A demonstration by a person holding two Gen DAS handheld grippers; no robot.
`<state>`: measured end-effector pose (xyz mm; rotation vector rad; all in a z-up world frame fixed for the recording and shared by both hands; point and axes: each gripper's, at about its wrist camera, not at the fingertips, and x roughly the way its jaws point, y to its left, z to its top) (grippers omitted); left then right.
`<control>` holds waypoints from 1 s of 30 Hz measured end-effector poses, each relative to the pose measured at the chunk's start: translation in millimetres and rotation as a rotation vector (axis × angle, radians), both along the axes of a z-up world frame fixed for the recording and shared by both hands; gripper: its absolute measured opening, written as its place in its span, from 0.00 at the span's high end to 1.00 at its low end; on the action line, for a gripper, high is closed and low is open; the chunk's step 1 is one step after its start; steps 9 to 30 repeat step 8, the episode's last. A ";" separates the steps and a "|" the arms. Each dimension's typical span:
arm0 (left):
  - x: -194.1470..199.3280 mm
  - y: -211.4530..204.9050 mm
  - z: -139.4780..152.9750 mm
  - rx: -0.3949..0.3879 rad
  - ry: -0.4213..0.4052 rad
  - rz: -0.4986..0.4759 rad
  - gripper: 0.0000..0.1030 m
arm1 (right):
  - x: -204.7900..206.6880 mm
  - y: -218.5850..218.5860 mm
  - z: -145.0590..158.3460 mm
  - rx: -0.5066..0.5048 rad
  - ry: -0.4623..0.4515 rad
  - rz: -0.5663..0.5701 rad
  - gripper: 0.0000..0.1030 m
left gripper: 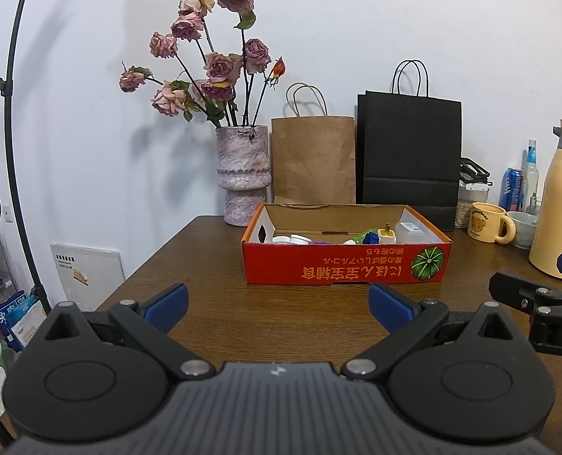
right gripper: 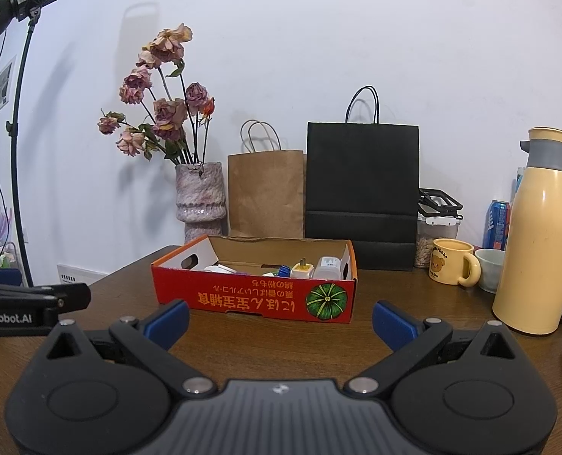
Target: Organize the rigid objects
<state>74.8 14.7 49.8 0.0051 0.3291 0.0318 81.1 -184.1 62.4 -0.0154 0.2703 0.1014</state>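
Note:
A red cardboard box (left gripper: 347, 265) with a pumpkin picture stands on the brown table (left gripper: 212, 303); it also shows in the right wrist view (right gripper: 254, 299). Inside lie several small rigid items: white caps (left gripper: 292, 239), a white plug adapter (left gripper: 386, 236) (right gripper: 302, 268), a clear plastic container (left gripper: 410, 230) (right gripper: 327, 266), blue and green pieces. My left gripper (left gripper: 279, 305) is open and empty, hovering just before the box. My right gripper (right gripper: 281, 322) is open and empty, also in front of the box; its body shows at the right in the left wrist view (left gripper: 539, 303).
Behind the box stand a vase of dried roses (left gripper: 243, 174), a brown paper bag (left gripper: 313, 159) and a black paper bag (left gripper: 410, 155). At the right are a yellow mug (right gripper: 451, 265), a small bowl (right gripper: 489, 267), a cream thermos jug (right gripper: 539, 235), a blue can (right gripper: 497, 223).

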 end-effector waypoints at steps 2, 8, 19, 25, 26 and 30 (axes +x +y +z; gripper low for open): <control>-0.5 0.2 0.0 -0.001 0.000 0.000 0.00 | -0.1 0.0 -0.1 0.001 0.001 0.000 0.00; 0.3 -1.8 -3.0 0.000 0.004 -0.006 0.00 | -0.4 0.1 -6.0 0.001 0.008 -0.001 0.00; 0.3 -1.8 -3.0 0.000 0.004 -0.006 0.00 | -0.4 0.1 -6.0 0.001 0.008 -0.001 0.00; 0.3 -1.8 -3.0 0.000 0.004 -0.006 0.00 | -0.4 0.1 -6.0 0.001 0.008 -0.001 0.00; 0.3 -1.8 -3.0 0.000 0.004 -0.006 0.00 | -0.4 0.1 -6.0 0.001 0.008 -0.001 0.00; 0.3 -1.8 -3.0 0.000 0.004 -0.006 0.00 | -0.4 0.1 -6.0 0.001 0.008 -0.001 0.00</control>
